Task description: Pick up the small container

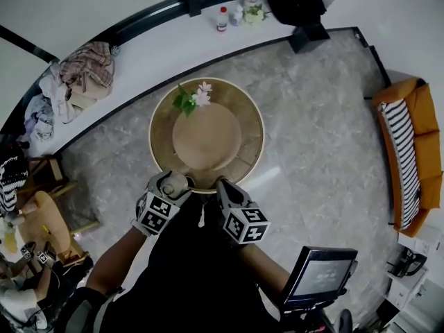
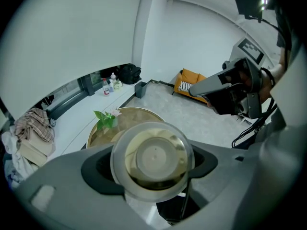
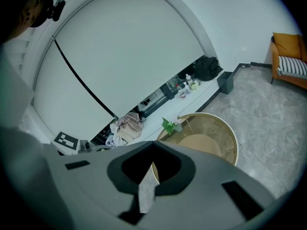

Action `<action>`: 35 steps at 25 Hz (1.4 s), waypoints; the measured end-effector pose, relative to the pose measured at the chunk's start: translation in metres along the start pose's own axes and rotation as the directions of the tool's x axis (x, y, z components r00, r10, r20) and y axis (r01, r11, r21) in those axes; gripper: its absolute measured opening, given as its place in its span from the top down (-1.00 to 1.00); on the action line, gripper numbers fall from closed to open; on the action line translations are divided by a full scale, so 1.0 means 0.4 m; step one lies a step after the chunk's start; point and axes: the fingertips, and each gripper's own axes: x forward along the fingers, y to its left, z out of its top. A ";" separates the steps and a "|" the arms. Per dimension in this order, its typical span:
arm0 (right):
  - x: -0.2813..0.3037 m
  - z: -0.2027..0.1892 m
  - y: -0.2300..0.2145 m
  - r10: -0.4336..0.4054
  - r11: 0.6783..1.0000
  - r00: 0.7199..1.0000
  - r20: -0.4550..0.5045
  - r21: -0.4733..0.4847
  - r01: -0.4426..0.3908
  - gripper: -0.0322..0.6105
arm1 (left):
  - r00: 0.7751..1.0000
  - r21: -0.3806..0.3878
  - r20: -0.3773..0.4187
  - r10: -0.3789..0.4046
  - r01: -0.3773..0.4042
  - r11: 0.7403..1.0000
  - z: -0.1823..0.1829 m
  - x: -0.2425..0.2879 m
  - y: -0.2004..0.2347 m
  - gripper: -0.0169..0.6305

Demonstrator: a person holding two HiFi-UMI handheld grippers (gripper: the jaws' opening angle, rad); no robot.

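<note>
The small container [image 2: 154,158] is a round clear glass jar seen end-on. My left gripper [image 2: 152,176] is shut on it, with a dark pad pressed against each side. In the head view the container [image 1: 175,184] shows at the tip of the left gripper [image 1: 166,194], held over the near rim of the round brown table [image 1: 161,148]. My right gripper [image 1: 223,188] hangs just beside it to the right, over the same rim. In the right gripper view the right gripper [image 3: 149,175] has its jaws closed together with nothing between them.
A small vase of flowers [image 1: 195,97] stands at the table's far edge. Beyond runs a white ledge [image 1: 146,47] with bottles [image 1: 222,18] and a pile of clothes [image 1: 82,71]. An orange sofa [image 1: 415,155] is at the right and a monitor [image 1: 320,276] at the lower right.
</note>
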 end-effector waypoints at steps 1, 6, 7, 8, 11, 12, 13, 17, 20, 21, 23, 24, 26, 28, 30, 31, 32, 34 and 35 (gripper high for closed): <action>-0.005 0.001 0.005 0.001 1.000 1.000 -0.002 -0.005 -0.001 0.91 | 1.000 -0.001 -0.002 -0.005 0.005 1.000 0.003 -0.009 -0.009 -0.10; -0.027 0.022 0.032 0.009 0.999 1.000 0.003 -0.039 -0.009 0.91 | 1.000 -0.010 0.010 -0.021 0.021 1.000 0.023 -0.049 -0.036 -0.10; -0.033 0.028 0.034 0.009 0.999 1.000 0.007 -0.045 -0.009 0.91 | 1.000 -0.014 0.011 -0.021 0.021 1.000 0.028 -0.058 -0.041 -0.10; -0.039 0.034 0.035 0.009 0.999 1.000 0.011 -0.050 -0.008 0.91 | 1.000 -0.017 0.011 -0.019 0.020 1.000 0.034 -0.066 -0.047 -0.10; -0.052 0.047 0.030 0.005 0.998 1.000 0.020 -0.059 -0.003 0.91 | 1.000 -0.017 0.016 -0.018 0.019 1.000 0.045 -0.077 -0.060 -0.10; -0.055 0.051 0.029 0.005 0.998 1.000 0.023 -0.061 -0.003 0.91 | 1.000 -0.019 0.019 -0.019 0.019 1.000 0.047 -0.079 -0.063 -0.10; -0.059 0.054 0.029 0.006 0.998 1.000 0.025 -0.063 -0.004 0.91 | 1.000 -0.023 0.020 -0.020 0.020 1.000 0.048 -0.083 -0.066 -0.10; -0.080 0.066 0.029 0.003 0.998 0.999 0.037 -0.065 -0.001 0.91 | 0.999 -0.041 0.029 -0.020 0.021 0.999 0.056 -0.108 -0.080 -0.10; -0.082 0.082 0.026 -0.006 0.998 0.998 0.057 -0.070 0.010 0.91 | 0.998 -0.055 0.051 -0.027 0.030 0.998 0.075 -0.122 -0.085 -0.10; -0.079 0.088 0.027 -0.007 0.997 0.998 0.064 -0.072 0.011 0.91 | 0.998 -0.053 0.056 -0.027 0.030 0.998 0.081 -0.127 -0.084 -0.10; -0.072 0.101 0.034 -0.001 0.997 0.997 0.075 -0.075 0.007 0.91 | 0.997 -0.047 0.070 -0.025 0.028 0.999 0.097 -0.137 -0.082 -0.10; -0.069 0.107 0.039 0.003 0.997 0.997 0.079 -0.077 0.003 0.91 | 0.997 -0.045 0.079 -0.024 0.028 0.999 0.106 -0.142 -0.081 -0.10; -0.064 0.120 0.049 0.012 0.997 0.996 0.087 -0.082 -0.005 0.91 | 0.995 -0.043 0.097 -0.021 0.025 0.999 0.124 -0.155 -0.078 -0.10; -0.059 0.136 0.059 0.019 0.996 0.995 0.094 -0.089 -0.011 0.91 | 0.993 -0.040 0.113 -0.017 0.021 0.999 0.144 -0.168 -0.070 -0.10; -0.055 0.153 0.064 0.022 0.996 0.995 0.101 -0.093 -0.013 0.91 | 0.992 -0.036 0.125 -0.011 0.015 0.999 0.158 -0.179 -0.056 -0.10; -0.052 0.162 0.063 0.022 0.995 0.994 0.106 -0.094 -0.012 0.91 | 0.992 -0.034 0.129 -0.008 0.013 0.999 0.164 -0.181 -0.049 -0.10; -0.049 0.172 0.061 0.021 0.995 0.994 0.111 -0.095 -0.011 0.91 | 0.991 -0.030 0.133 -0.006 0.010 0.999 0.169 -0.180 -0.041 -0.10; -0.048 0.188 0.056 0.018 0.995 0.993 0.118 -0.095 -0.006 0.91 | 0.991 -0.027 0.135 -0.003 0.006 1.000 0.176 -0.178 -0.033 -0.10; -0.053 0.189 0.054 0.015 0.996 0.993 0.118 -0.093 -0.004 0.91 | 0.991 -0.030 0.133 -0.002 0.006 1.000 0.173 -0.178 -0.035 -0.10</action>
